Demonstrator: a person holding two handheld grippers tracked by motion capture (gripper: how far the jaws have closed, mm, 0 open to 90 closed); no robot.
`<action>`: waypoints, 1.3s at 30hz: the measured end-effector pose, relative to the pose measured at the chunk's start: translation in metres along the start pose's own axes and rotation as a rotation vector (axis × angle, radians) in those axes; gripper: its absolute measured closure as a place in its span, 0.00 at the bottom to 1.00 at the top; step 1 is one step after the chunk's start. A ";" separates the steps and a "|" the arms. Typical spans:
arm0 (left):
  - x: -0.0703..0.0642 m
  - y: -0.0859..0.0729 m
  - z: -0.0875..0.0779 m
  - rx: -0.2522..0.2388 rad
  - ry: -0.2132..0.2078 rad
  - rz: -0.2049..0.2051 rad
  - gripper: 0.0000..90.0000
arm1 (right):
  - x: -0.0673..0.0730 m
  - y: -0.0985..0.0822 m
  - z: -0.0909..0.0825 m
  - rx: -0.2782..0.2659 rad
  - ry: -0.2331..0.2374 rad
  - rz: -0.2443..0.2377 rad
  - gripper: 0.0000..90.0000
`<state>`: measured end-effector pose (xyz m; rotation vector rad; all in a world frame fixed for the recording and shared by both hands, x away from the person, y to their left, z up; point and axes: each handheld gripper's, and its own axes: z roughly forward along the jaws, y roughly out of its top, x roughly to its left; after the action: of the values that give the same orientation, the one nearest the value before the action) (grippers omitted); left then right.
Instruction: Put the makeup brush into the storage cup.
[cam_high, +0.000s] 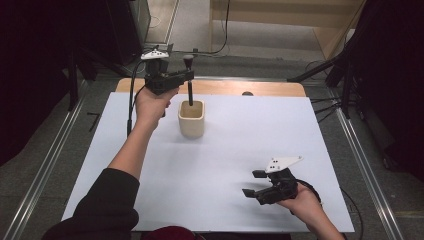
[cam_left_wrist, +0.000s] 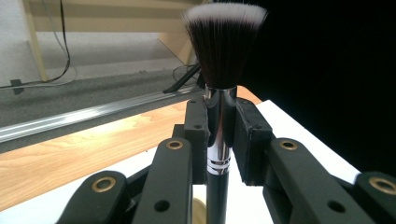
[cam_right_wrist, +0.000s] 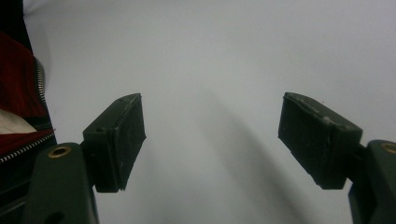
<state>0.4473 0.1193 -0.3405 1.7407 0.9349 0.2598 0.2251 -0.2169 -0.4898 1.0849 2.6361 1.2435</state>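
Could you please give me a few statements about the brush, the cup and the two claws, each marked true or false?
1. The left claw grips a brush by its metal collar. True.
2. The brush points bristles down. False: bristles up, handle end in the cup.
3. The right claw holds a sponge. False: it is open, holding nothing.
4. The cup stands upright on the white sheet. True.

Left gripper grips an upright brush over the far cup (right gripper near, jaws apart).
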 end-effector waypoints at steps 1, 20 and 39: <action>-0.001 0.000 0.001 -0.001 0.005 0.000 0.86 | 0.000 0.000 0.000 -0.001 0.000 0.000 0.27; -0.001 -0.011 0.012 0.006 -0.003 0.017 0.86 | 0.001 0.000 0.001 0.005 0.007 -0.001 0.27; 0.005 -0.028 0.021 0.039 0.015 0.019 0.86 | 0.002 0.000 0.001 0.006 0.008 -0.003 0.27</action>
<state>0.4502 0.1103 -0.3743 1.7862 0.9396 0.2693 0.2239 -0.2145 -0.4898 1.0793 2.6476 1.2426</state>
